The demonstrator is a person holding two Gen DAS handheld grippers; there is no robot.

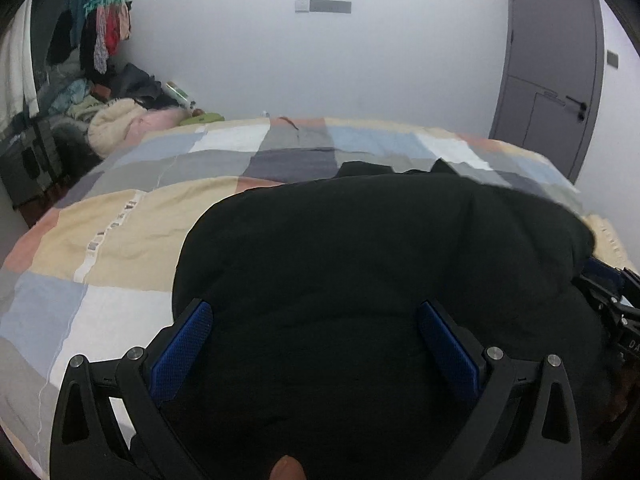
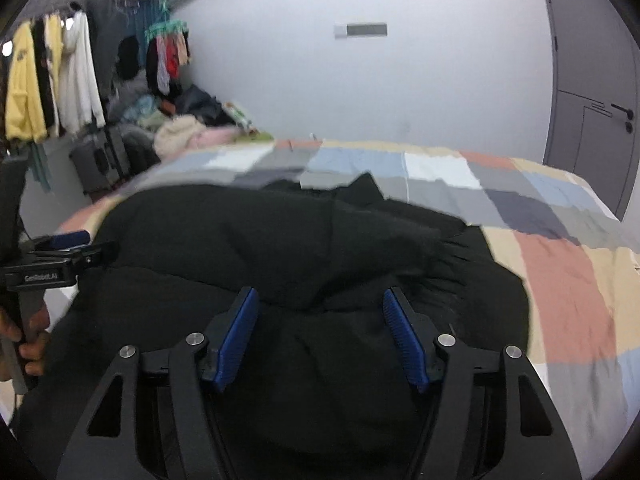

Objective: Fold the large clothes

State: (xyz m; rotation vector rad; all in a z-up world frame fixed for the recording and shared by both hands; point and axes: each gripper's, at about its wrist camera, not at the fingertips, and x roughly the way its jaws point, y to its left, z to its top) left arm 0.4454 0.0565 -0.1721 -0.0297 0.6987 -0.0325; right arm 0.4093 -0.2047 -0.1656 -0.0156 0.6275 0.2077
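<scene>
A large black padded garment (image 1: 380,248) lies bunched on a bed with a patchwork cover (image 1: 120,232). My left gripper (image 1: 316,312) is open, its blue pads wide apart just above the garment's near left part. In the right wrist view the same garment (image 2: 300,248) fills the middle, and my right gripper (image 2: 320,300) is open over its near right part, holding nothing. The left gripper shows at the left edge of the right wrist view (image 2: 60,256), and the right gripper shows at the right edge of the left wrist view (image 1: 608,296).
The patchwork bed cover (image 2: 560,280) stretches to the far wall. A pile of clothes and a cream cushion (image 1: 116,120) lie at the bed's far left. Hanging clothes (image 2: 48,80) line the left wall. A grey door (image 1: 552,80) stands at the right.
</scene>
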